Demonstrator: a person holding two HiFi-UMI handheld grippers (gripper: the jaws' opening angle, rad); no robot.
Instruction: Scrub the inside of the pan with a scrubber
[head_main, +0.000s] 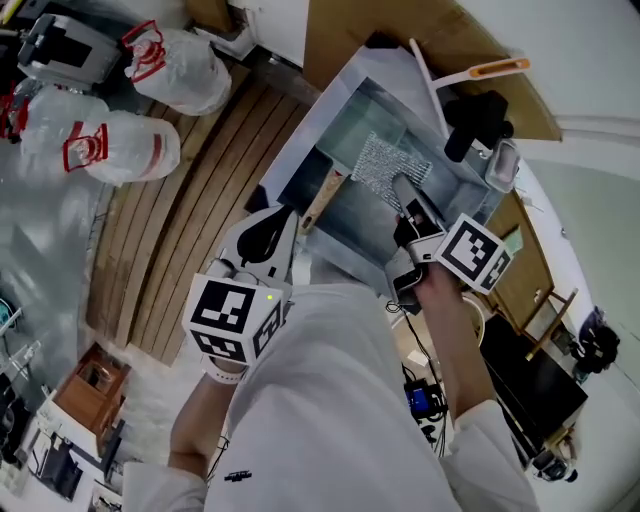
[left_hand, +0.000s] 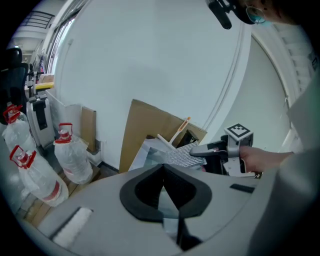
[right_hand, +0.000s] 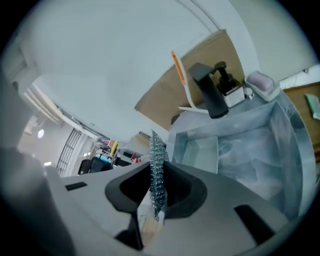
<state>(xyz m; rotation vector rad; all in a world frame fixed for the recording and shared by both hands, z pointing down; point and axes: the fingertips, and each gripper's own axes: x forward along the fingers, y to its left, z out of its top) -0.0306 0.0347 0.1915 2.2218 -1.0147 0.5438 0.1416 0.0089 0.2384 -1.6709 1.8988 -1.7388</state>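
The pan (head_main: 352, 208) lies in the plastic-lined sink (head_main: 300, 150), its wooden handle (head_main: 322, 203) pointing toward me. My left gripper (head_main: 297, 222) sits at the end of that handle; in the left gripper view its jaws (left_hand: 164, 172) stand shut. My right gripper (head_main: 402, 188) is shut on a silvery mesh scrubber (head_main: 388, 163), held just over the pan's far side. Seen from the right gripper view, the scrubber (right_hand: 157, 165) stands edge-on between the jaws (right_hand: 157, 186). From the left gripper view, the scrubber (left_hand: 182, 156) sticks out of the right gripper (left_hand: 201, 150).
A black faucet (head_main: 472, 122) stands at the sink's far right, beside a soap bar (head_main: 501, 164). A white brush with an orange grip (head_main: 495, 68) leans on cardboard (head_main: 340, 30). Two water bottles (head_main: 120, 145) lie on the wooden floor to the left.
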